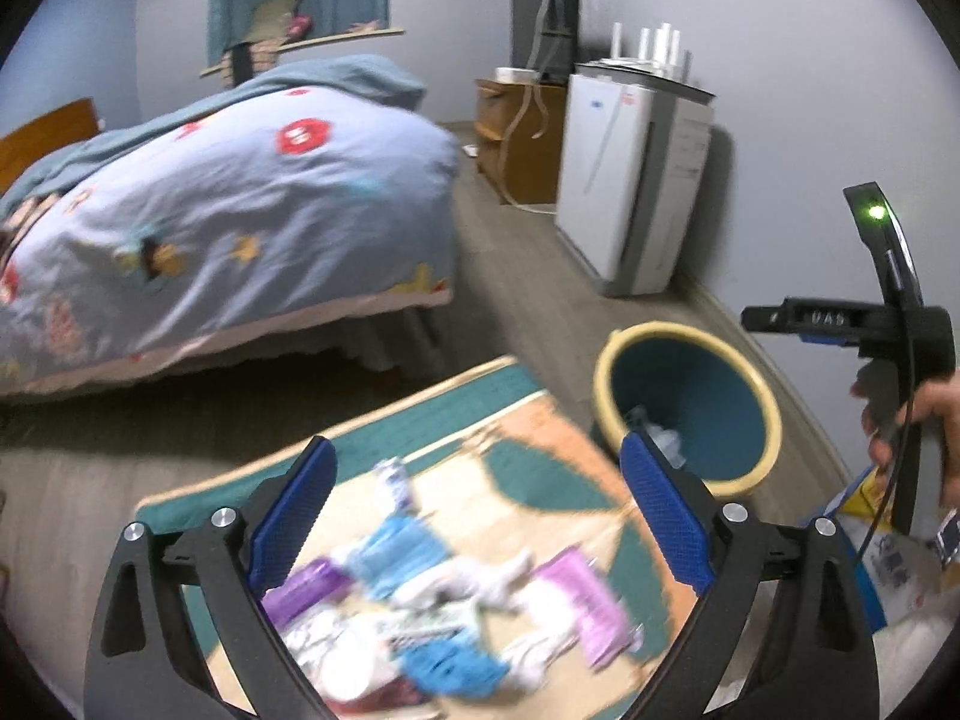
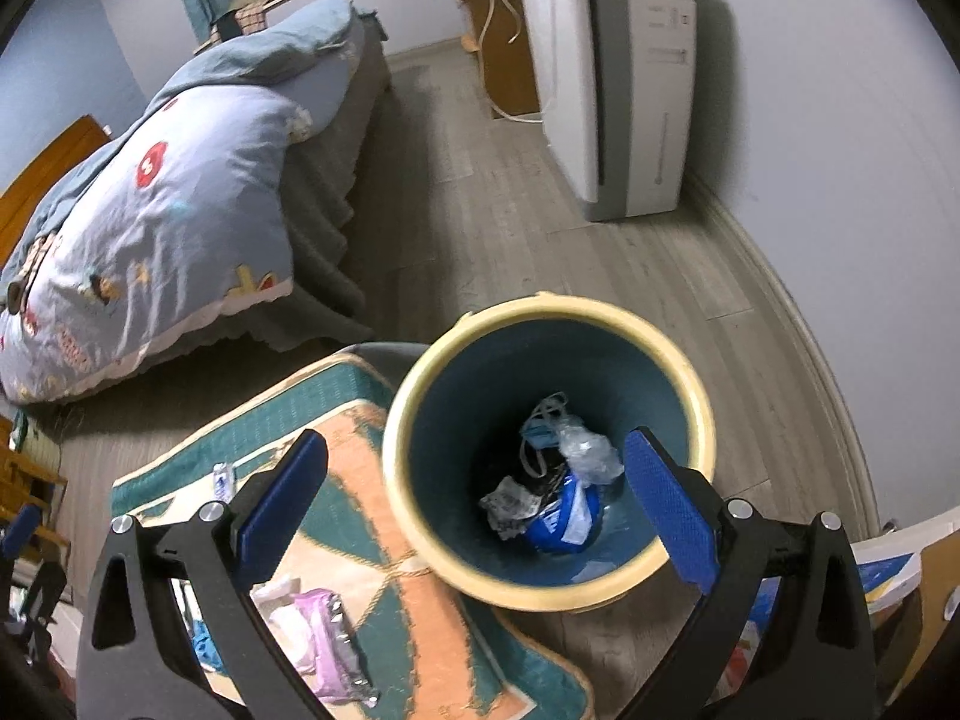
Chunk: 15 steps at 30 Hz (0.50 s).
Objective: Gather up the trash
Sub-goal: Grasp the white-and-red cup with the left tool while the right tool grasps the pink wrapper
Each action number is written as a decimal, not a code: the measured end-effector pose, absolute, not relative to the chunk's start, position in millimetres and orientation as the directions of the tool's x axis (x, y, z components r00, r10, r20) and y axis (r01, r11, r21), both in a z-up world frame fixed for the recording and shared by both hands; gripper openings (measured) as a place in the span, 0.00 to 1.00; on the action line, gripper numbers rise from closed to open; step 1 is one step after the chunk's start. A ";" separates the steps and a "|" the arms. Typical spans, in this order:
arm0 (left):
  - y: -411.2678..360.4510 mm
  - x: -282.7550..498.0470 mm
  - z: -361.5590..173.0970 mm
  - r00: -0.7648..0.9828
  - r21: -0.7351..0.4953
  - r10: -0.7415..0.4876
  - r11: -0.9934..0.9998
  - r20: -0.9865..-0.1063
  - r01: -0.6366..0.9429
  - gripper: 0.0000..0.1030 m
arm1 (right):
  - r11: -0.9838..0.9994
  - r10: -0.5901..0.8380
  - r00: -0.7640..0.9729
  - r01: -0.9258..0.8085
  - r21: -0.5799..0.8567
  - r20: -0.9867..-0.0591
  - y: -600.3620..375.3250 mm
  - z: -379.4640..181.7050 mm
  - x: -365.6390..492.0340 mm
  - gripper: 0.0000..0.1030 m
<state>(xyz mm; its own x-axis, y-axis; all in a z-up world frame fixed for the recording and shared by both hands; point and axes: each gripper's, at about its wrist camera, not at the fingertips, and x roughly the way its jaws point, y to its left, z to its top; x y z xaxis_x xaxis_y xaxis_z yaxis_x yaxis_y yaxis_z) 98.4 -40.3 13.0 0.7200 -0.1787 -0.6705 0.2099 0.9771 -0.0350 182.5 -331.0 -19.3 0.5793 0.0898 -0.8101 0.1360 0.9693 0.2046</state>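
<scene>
A teal bin with a cream rim [image 2: 414, 420] stands on the floor by the rug corner; it also shows in the left wrist view [image 1: 606, 372]. Inside lie crumpled trash pieces [image 2: 552, 480], among them a blue wrapper and clear plastic. My right gripper [image 2: 474, 480] is open and empty, held above the bin. My left gripper [image 1: 477, 504] is open and empty above a blurred pile of trash [image 1: 432, 600] on the rug: purple, blue and white wrappers. A pink wrapper [image 2: 324, 630] lies on the rug in the right wrist view.
An orange and teal rug [image 2: 360, 420] covers the floor. A bed with a blue quilt [image 1: 240, 198] stands to the left. A white appliance [image 1: 630, 180] stands by the right wall. The other hand-held gripper [image 1: 888, 330] shows at right.
</scene>
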 end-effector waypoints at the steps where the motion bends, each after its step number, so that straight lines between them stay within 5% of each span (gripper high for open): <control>1: -33.2 96.4 10.5 0.716 -0.037 -0.169 0.980 -0.677 0.196 0.92 | 0.969 0.100 0.576 0.130 0.212 -0.811 -326.9 -20.1 182.1 0.94; 15: 65.1 82.5 -22.8 0.685 -0.034 -0.039 0.999 -0.727 0.021 0.92 | 0.974 0.208 0.481 -0.025 0.224 -0.852 -232.8 -41.0 164.9 0.94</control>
<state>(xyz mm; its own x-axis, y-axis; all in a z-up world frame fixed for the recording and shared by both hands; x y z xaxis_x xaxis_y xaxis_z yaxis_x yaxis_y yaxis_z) 82.5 65.1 -22.8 0.6853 -0.0392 -0.7272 0.0210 0.9992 -0.0341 164.9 -232.8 -41.0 0.4809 0.2081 -0.8517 -0.0246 0.9742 0.2241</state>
